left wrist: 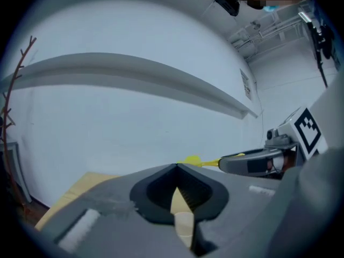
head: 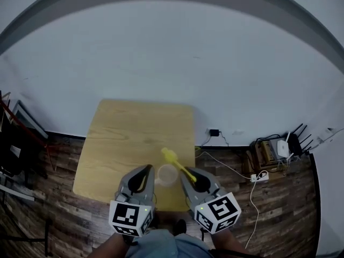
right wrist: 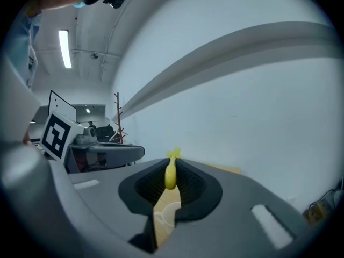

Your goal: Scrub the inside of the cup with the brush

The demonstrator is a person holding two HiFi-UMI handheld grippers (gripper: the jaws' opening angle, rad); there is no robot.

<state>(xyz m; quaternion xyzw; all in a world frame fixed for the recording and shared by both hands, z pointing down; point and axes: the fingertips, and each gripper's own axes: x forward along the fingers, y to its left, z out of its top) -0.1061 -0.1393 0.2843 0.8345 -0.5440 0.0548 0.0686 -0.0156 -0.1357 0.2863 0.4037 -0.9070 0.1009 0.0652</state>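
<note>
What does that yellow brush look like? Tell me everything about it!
The brush is bright yellow all over and looks like plastic: a thin, straight handle with a small tufted head at the far end. The right gripper is shut on the handle and holds it pointing away from the person. Its head is outside the cup, just past its rim.

One cup [head: 167, 174], one brush [head: 173, 157], one table [head: 123, 138] — two tongs [head: 146, 169] [head: 189, 172].
</note>
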